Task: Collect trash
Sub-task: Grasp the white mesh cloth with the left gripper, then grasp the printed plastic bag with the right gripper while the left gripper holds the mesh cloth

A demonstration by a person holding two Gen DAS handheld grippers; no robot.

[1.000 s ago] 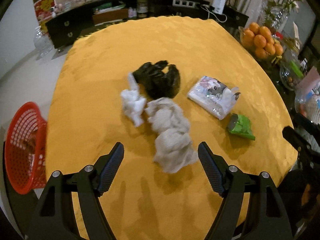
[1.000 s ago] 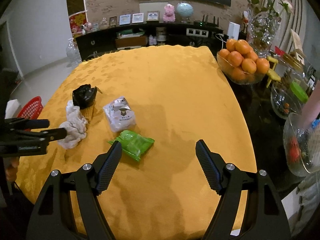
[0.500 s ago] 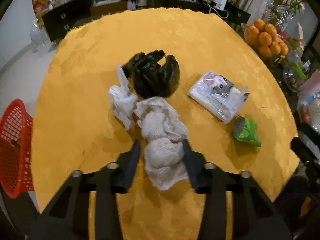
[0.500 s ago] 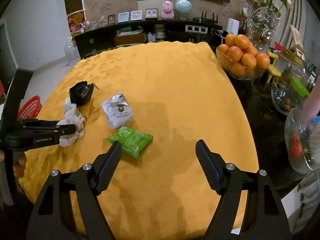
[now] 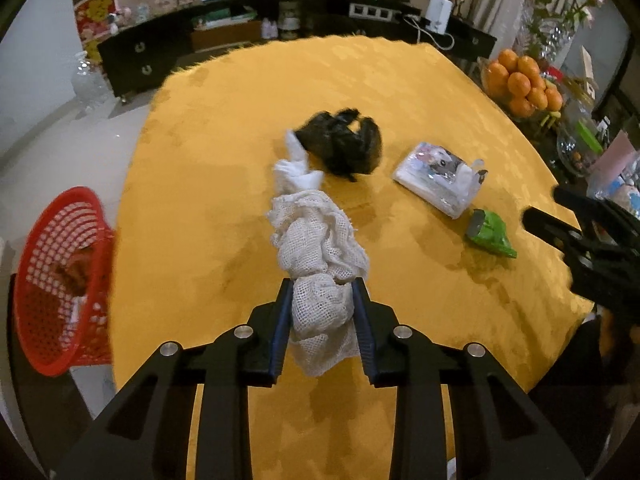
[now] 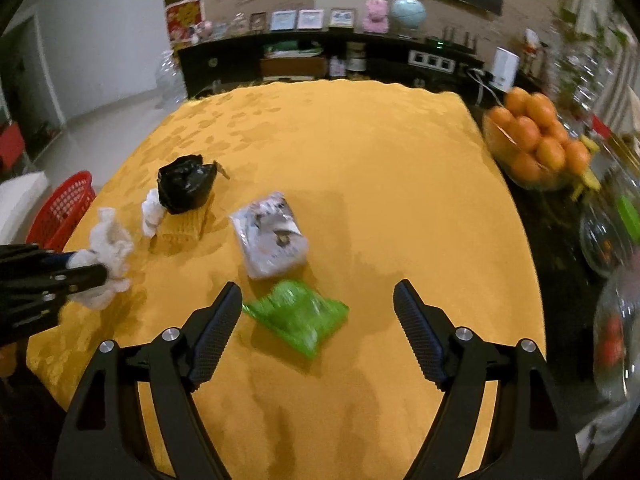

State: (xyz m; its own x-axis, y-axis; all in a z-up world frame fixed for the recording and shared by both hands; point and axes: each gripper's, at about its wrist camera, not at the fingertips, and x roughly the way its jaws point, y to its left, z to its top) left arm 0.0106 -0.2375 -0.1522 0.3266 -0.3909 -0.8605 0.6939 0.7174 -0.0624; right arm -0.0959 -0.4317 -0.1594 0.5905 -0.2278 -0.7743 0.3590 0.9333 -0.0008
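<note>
Currently left gripper [image 5: 322, 312] fingers closing, pinching the mesh cloth [image 5: 316, 248] on the yellow surface [image 5: 400, 92], just beside the white tissue [image 5: 294, 170]. Black bag [image 5: 344, 144] touches the tissue's far side. Right gripper [image 6: 318, 320] fingers spread, opening, above the green wrapper [image 6: 298, 316]. Red basket [image 5: 60, 276] sits off the cloth's left.

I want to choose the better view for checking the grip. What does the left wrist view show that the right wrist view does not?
Only the left wrist view shows both fingers of the left gripper closing on the white mesh cloth, and the inside of the red basket.

Only the right wrist view shows the right gripper open, nothing between its fingers, just short of the green wrapper.

Both show the black bag, the tissue pack, the oranges and the yellow tablecloth.
</note>
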